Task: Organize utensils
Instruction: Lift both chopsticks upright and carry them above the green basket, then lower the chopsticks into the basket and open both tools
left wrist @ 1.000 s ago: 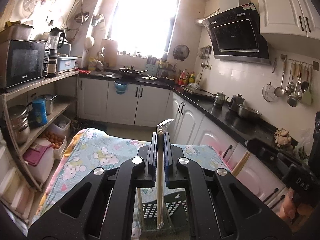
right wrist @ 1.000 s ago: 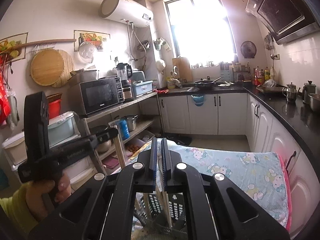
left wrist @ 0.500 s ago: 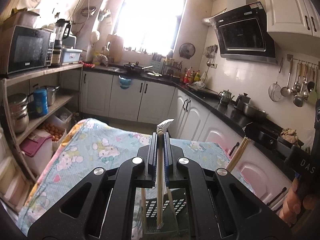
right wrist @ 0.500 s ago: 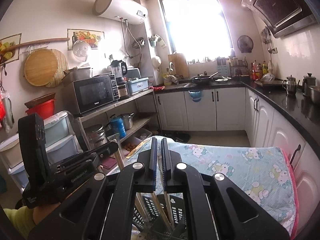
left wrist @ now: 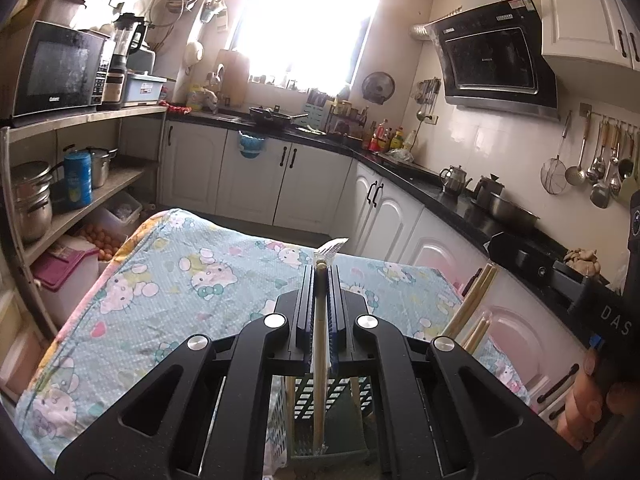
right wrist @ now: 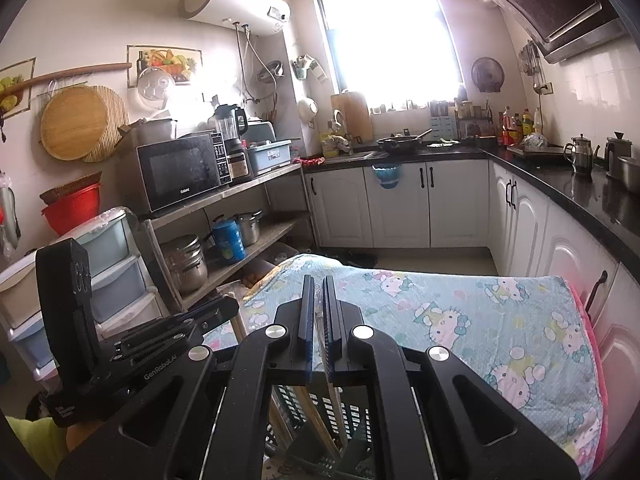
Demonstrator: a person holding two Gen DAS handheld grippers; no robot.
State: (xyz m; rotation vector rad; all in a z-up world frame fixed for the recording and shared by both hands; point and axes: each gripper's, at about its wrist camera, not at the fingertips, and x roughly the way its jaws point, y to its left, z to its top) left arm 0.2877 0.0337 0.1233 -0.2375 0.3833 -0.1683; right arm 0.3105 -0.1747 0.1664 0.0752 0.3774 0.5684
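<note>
My left gripper is shut on a wooden chopstick in a clear wrapper. It holds it upright, its lower end inside a slotted green utensil holder below the jaws. More chopsticks stick up to the right. My right gripper is shut on a thin clear-wrapped chopstick that hangs down into the same slotted holder. Each gripper sees the other at its side: the right one in the left wrist view, the left one in the right wrist view.
The holder stands at the near edge of a table with a Hello Kitty cloth. An open shelf with a microwave and pots stands left. Black counter and white cabinets run along the right and back.
Both grippers have tilted down and lowered a little over the holder, so more of the cloth shows. Both stay shut on their chopsticks.
</note>
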